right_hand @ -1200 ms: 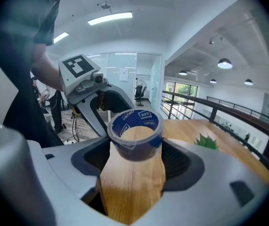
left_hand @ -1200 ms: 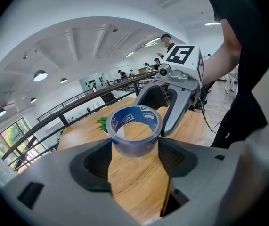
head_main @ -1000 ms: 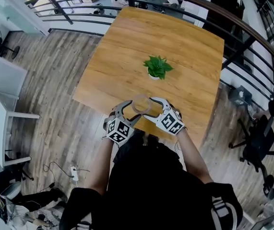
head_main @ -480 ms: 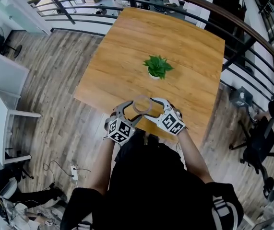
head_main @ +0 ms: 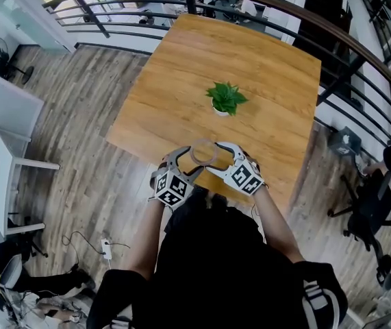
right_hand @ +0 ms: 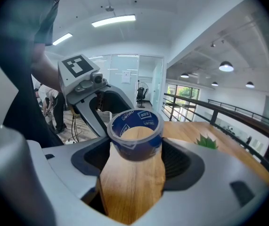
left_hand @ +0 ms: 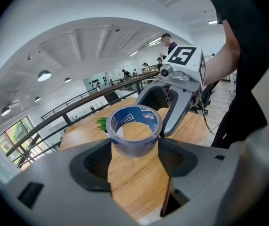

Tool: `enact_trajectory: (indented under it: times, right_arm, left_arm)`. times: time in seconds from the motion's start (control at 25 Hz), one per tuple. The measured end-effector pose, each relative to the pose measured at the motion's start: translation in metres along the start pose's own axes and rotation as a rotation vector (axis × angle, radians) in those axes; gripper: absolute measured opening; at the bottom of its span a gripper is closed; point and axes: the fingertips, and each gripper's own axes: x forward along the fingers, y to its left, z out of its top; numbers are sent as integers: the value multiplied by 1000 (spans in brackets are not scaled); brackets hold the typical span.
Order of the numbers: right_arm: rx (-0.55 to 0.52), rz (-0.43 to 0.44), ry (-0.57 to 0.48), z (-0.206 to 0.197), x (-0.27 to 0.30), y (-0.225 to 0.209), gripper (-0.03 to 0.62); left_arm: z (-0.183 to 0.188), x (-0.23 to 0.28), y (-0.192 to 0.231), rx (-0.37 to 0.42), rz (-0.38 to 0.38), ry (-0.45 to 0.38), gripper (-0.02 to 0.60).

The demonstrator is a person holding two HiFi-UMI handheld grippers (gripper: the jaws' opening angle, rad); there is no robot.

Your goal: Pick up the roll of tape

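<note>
Blue core and clear outer windings show on the roll of tape (left_hand: 134, 130) only in the two gripper views; from the head view it is just a pale ring hanging over the near edge of the wooden table (head_main: 181, 81), clear of the surface. That head view shows the left gripper (head_main: 192, 162) and the right gripper (head_main: 213, 157) meeting on the roll from opposite sides, in front of the person's dark torso.

The left gripper view looks along its own jaws: both pads press the roll's sides, with the roll filling the gap and wood grain visible beneath and through its hole. Behind the roll stands the other gripper's marker cube (left_hand: 186, 60), one grey finger reaching down to the tape. The right gripper view shows the same clamp from the far side, its jaws closed on the roll, with the left one's cube (right_hand: 80, 69) facing it.

A small green plant (head_main: 225, 96) sits near the table's middle, well apart from the roll; each gripper view catches only its leaf tips. The plank floor, curved railing (head_main: 359, 53) and black office chair (head_main: 370, 211) appear plainly in the head view alone
</note>
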Motion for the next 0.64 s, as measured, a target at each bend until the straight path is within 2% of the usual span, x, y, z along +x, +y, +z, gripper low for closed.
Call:
enact_trajectory:
  times: [0.32, 0.64]
  right_arm:
    - [6, 2, 14, -4, 1, 0, 356]
    - [1, 0, 15, 1, 9, -3, 356]
  left_arm:
    - [-1, 2, 0, 2, -7, -3, 319]
    - [-8, 3, 7, -28, -15, -9, 319]
